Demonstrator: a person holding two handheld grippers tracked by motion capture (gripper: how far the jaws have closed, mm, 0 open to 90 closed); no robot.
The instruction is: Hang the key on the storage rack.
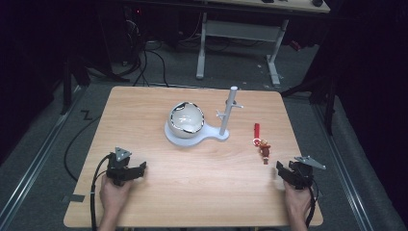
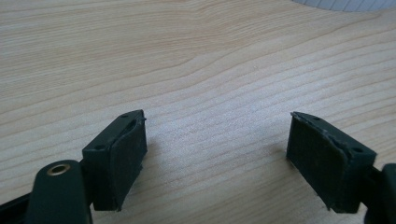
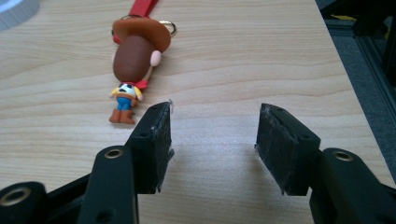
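The right gripper (image 3: 212,140), jaws partly open and empty, is lined up to reach for the cowboy keychain (image 3: 133,70) lying at its eleven o'clock, needing a leftward nudge forward; the left gripper (image 2: 217,158) rests wide open and empty.

Dim room, grey floor (image 1: 43,144), cables (image 1: 149,62), white-legged desk (image 1: 240,29) behind.
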